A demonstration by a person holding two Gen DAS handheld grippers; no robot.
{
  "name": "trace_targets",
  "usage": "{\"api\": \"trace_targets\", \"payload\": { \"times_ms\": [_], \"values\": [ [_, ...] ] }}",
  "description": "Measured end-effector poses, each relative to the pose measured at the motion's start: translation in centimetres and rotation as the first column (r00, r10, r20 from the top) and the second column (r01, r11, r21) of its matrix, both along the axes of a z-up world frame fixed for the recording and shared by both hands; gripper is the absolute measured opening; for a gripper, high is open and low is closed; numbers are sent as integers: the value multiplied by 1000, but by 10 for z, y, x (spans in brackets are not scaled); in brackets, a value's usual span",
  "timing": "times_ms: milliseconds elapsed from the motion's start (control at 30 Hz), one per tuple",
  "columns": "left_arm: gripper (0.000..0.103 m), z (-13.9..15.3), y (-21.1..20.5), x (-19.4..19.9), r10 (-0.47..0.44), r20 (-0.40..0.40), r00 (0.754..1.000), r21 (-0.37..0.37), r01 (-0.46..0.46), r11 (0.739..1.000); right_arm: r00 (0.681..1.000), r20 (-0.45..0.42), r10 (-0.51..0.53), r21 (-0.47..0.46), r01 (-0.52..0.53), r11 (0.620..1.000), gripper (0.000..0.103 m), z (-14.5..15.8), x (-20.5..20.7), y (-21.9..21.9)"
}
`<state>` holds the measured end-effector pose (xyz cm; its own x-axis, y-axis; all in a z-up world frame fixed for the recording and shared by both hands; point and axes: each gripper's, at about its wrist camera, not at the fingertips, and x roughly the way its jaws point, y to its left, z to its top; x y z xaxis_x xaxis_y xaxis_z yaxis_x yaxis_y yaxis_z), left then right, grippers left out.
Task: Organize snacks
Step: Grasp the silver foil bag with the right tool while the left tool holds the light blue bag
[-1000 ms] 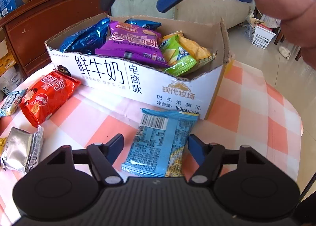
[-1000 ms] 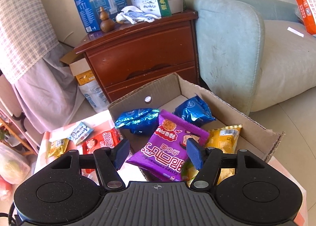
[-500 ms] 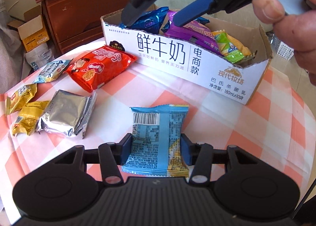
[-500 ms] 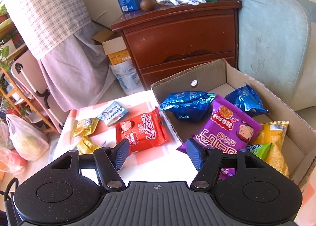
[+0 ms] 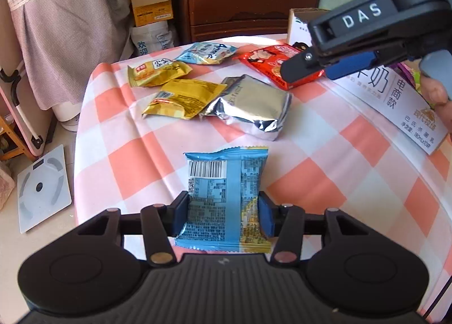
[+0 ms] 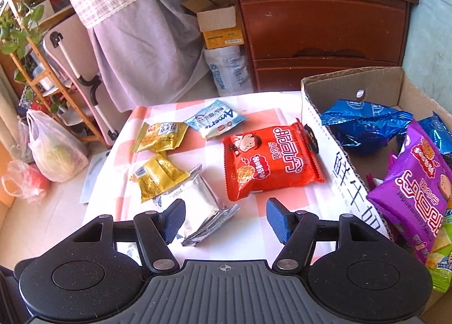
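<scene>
My left gripper (image 5: 223,201) is shut on a light blue snack packet (image 5: 226,171), barcode side up, with a pad pressing each side just above the checked tablecloth (image 5: 310,154). My right gripper (image 6: 225,206) is open and holds nothing. It hovers over a silver packet (image 6: 197,205), with a red packet (image 6: 268,160) just beyond it. In the left wrist view the right gripper (image 5: 310,72) hangs above the red packet (image 5: 271,61), a person's fingers on its handle. The cardboard box (image 6: 350,81) at the right holds a purple packet (image 6: 415,182) and a dark blue one (image 6: 364,126).
Two yellow packets (image 6: 159,136) (image 6: 158,175) and a pale blue packet (image 6: 216,120) lie at the table's far left. Behind stand a wooden dresser (image 6: 325,27) and a small open carton (image 6: 220,24). A bathroom scale (image 5: 42,185) lies on the floor at the left.
My left gripper closed on the blue packet and moved left with it, away from the box. My right gripper moved left and down, from above the box to over the loose packets.
</scene>
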<state>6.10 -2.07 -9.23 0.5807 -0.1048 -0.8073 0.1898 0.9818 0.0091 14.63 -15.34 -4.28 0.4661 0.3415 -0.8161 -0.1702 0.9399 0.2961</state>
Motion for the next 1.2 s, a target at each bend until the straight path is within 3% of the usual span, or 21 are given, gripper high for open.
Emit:
{"api": "trace_targets", "payload": {
  "times_ms": [200, 333, 700, 967, 1033, 1200],
  "values": [
    [49, -1, 33, 18, 175, -19, 984, -6, -175, 984, 998, -1, 70, -31, -70, 997, 64, -12, 4, 23],
    [49, -1, 43, 27, 231, -30, 973, -32, -232, 972, 994, -4, 106, -47, -106, 993, 63, -21, 8, 34],
    [53, -4, 47, 38, 255, -27, 966, -30, -256, 966, 979, 67, 195, -134, -185, 974, 65, -27, 9, 55],
    [65, -6, 49, 38, 265, -32, 964, -26, -266, 964, 964, 133, 230, -179, -205, 962, 67, -28, 11, 64],
    [74, -7, 49, 39, 271, -35, 962, -14, -271, 962, 960, 150, 235, -167, -210, 963, 69, -35, 13, 68],
    [80, -9, 54, 42, 293, -43, 955, -22, -295, 955, 954, 130, 272, -174, -248, 953, 68, -34, 14, 73]
  ]
}}
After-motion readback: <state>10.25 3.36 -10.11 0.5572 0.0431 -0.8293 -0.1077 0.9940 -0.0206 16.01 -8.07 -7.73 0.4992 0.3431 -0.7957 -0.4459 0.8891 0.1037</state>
